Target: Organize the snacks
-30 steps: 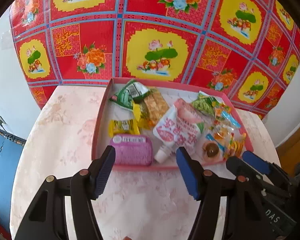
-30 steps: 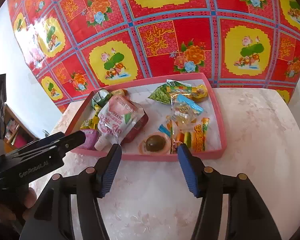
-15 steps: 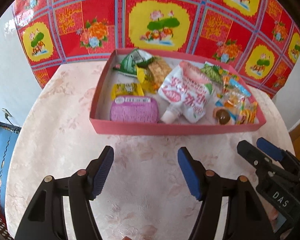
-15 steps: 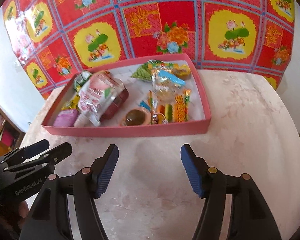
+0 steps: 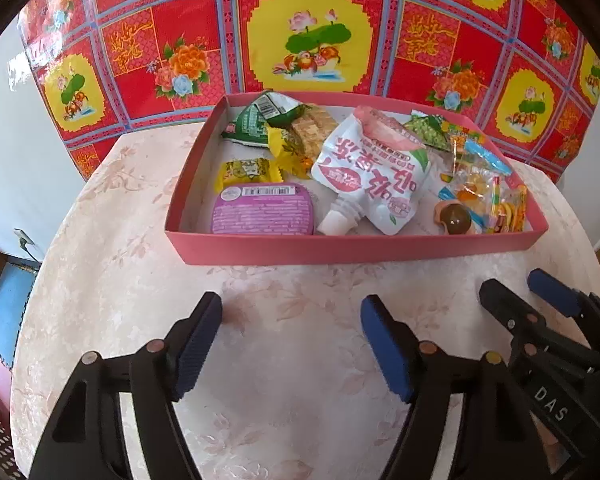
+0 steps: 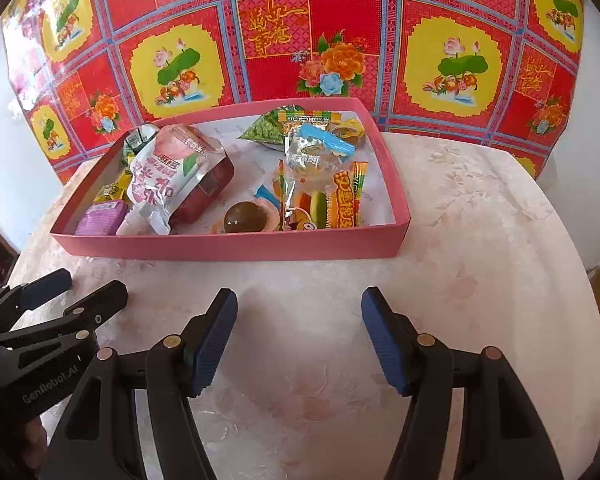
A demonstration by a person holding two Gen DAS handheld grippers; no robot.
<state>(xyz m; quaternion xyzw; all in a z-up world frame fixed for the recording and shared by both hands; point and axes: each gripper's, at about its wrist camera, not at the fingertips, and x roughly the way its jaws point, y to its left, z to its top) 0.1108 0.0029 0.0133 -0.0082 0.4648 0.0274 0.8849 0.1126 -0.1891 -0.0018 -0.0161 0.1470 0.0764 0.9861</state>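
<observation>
A pink tray (image 5: 356,249) (image 6: 228,246) stands at the far side of the table and holds several snacks: a purple tin (image 5: 262,210), a white and pink spout pouch (image 5: 374,172) (image 6: 168,170), a green packet (image 5: 256,120), a yellow candy (image 5: 246,170), a brown jelly cup (image 5: 456,219) (image 6: 246,218) and a burger gummy bag (image 6: 324,196). My left gripper (image 5: 291,340) is open and empty above the table, in front of the tray. My right gripper (image 6: 298,336) is open and empty beside it, to the right.
The round table (image 5: 300,360) has a pale floral cloth. A red and yellow flowered sheet (image 5: 308,32) hangs on the wall behind the tray. The table edge drops off left and right. The other gripper shows in each view's lower corner.
Both grippers have pulled back from the tray toward the near side of the table. Both stay open and empty. The snacks have not moved.
</observation>
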